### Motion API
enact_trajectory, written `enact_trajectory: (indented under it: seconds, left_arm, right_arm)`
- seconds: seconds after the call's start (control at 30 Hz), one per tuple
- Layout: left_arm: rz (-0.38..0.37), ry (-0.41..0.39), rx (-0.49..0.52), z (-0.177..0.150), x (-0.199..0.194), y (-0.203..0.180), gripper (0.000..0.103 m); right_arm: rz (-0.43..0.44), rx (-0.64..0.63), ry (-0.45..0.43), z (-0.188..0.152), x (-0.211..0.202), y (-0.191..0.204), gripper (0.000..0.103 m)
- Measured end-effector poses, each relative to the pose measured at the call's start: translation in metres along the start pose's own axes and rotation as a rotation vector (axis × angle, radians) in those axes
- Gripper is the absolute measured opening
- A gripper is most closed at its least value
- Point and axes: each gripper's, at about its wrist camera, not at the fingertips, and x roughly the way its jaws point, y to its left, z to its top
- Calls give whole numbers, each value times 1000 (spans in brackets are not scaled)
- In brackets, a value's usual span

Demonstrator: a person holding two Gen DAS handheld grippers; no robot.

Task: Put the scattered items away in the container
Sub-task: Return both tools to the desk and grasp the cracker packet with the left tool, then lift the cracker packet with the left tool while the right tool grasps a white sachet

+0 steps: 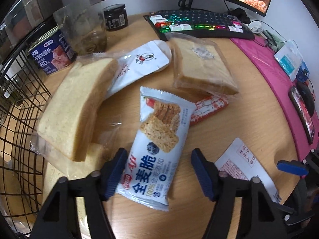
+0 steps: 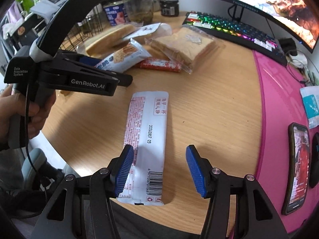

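White cracker packet partly hidden by left gripper; both grippers' jaws apart.

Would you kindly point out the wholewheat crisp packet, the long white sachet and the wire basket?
wholewheat crisp packet (image 1: 159,145): left wrist view, printed front.
long white sachet (image 2: 151,131): right wrist view, middle near the date.
wire basket (image 1: 22,107): left wrist view, side mesh.

At the left of the right wrist frame, the left tongs show a black body lettered "GenRobot.AI", a grey handle, a black cable and bare skin of the hand; blue ribbed pads with silver screws tip the right tongs.
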Motion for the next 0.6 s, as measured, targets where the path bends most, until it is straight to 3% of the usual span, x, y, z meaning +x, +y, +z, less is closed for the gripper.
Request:
enact_trajectory:
  seconds: [0.07,0.13,0.6]
  left_arm:
    - [0,0,-6,1,-2,1,52]
    - [-1,0,-11,2,-2,3,45]
    - [-13,-54,-25,1,-25,9,43]
  right_arm:
    - [7,-5,-1,0,-1,2,55]
    - [25,-3,-3,0,-2,3,55]
    - [31,-26,18,-6,9,11,55]
